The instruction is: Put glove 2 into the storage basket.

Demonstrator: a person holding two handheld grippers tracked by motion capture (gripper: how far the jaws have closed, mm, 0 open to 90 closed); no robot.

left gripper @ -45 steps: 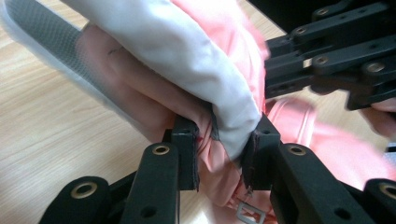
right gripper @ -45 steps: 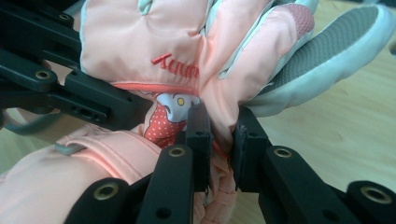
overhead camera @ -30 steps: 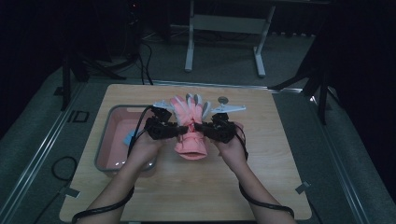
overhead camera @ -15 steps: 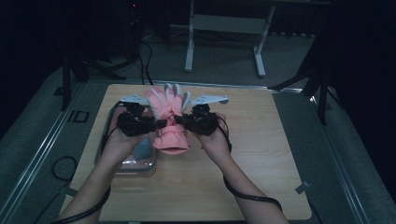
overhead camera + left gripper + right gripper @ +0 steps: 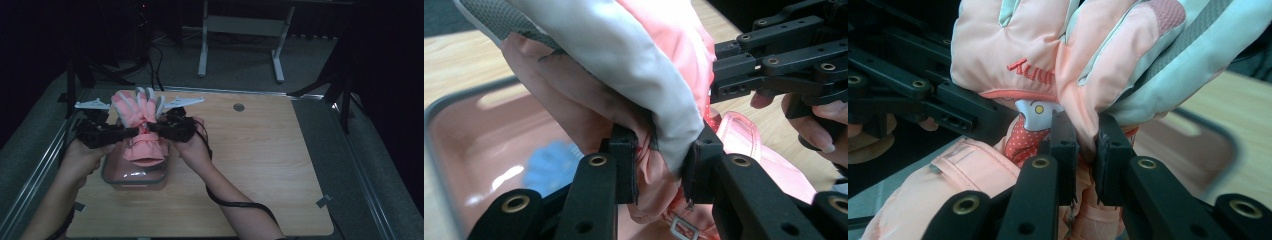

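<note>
Pink glove (image 5: pixel 141 125) was held in the air above the pink tray (image 5: pixel 112 170). Left gripper (image 5: pixel 659 165) and right gripper (image 5: pixel 1087 135) each pinched its fabric from opposite sides, probably to keep it spread for lowering in. A blurred blue item (image 5: pixel 549 162) lay in the tray.

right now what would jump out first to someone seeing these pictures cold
The pink glove stands out first, held up in the air over the left side of the wooden table, pinched at its middle by the left tongs and right tongs from either side. Right below it sits a pinkish tray near the table's left edge, with something blue lying inside it.
</note>
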